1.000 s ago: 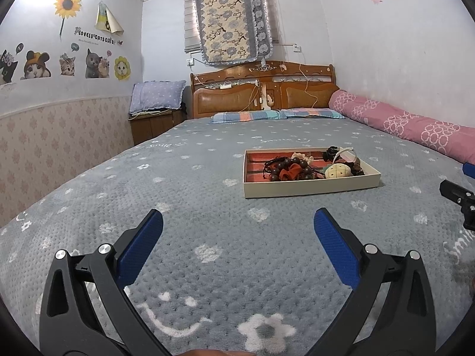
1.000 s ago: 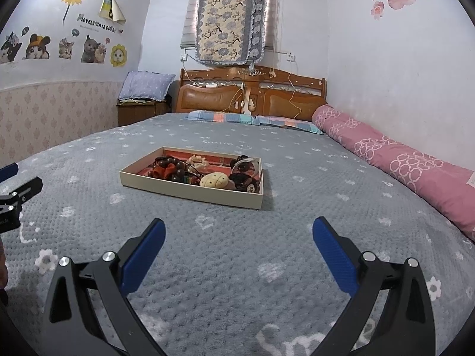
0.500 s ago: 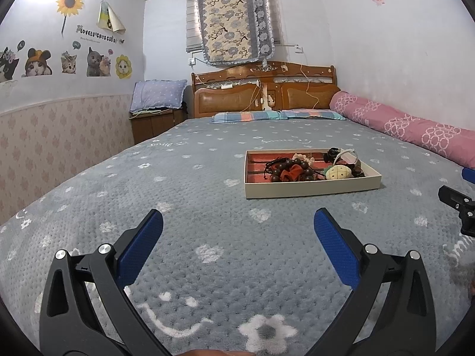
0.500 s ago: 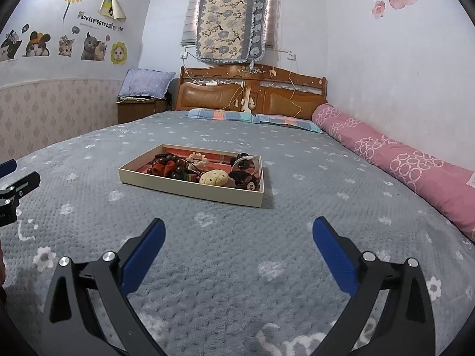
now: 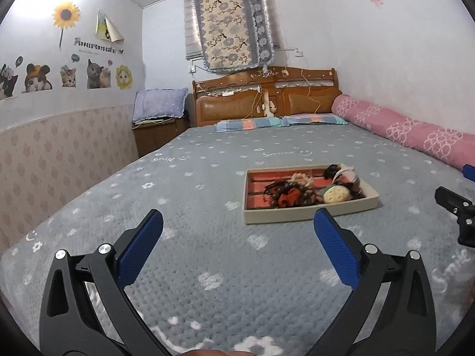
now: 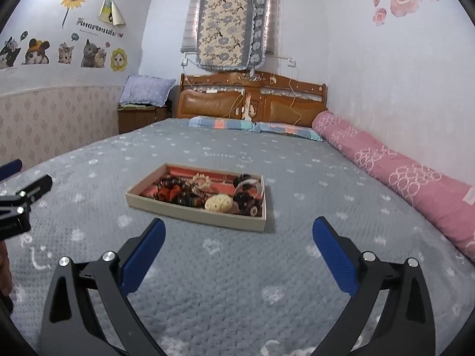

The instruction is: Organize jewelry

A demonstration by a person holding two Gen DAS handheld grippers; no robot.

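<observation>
A shallow beige tray with a red lining lies on the grey bedspread, ahead and right in the left wrist view. It holds a jumble of jewelry: dark bead strings, an orange piece and a pale round piece. The tray sits ahead and left of centre in the right wrist view, with the jewelry heaped inside. My left gripper is open and empty, short of the tray. My right gripper is open and empty, just in front of the tray.
A long pink bolster lies along the right wall. Striped pillows and a wooden headboard stand at the far end. A wooden nightstand with a purple pillow is at the far left.
Both grippers have risen and tilted slightly, so the tray sits a little lower in both views. The jaws stay open.
</observation>
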